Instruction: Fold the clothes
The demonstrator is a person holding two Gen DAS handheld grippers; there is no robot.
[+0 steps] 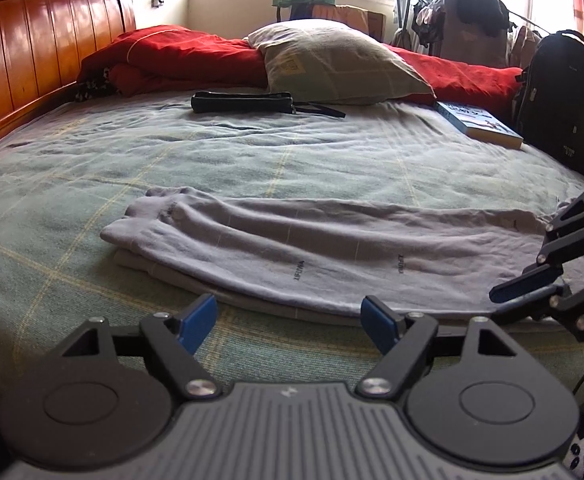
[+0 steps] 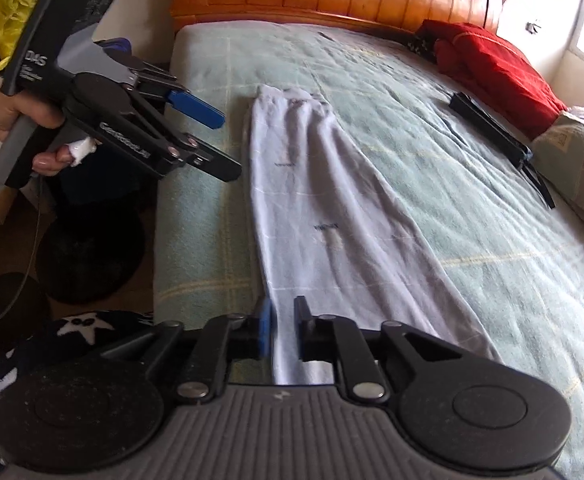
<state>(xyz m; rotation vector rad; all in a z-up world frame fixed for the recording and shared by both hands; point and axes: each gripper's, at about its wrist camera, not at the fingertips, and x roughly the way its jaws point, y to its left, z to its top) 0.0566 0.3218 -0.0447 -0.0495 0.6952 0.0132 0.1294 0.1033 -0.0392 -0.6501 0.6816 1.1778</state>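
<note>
Pale grey trousers [image 2: 331, 208] lie lengthwise on the bed [image 2: 431, 128]; left tongs [image 1: 290, 322] hang released, right tongs [image 2: 283, 330] stand narrowly parted astride the hem.

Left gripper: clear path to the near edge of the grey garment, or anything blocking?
Probably yes. The left gripper is open just short of the grey garment, with only bare bedspread between. The right gripper is at the garment's other end, out of the way.
</note>
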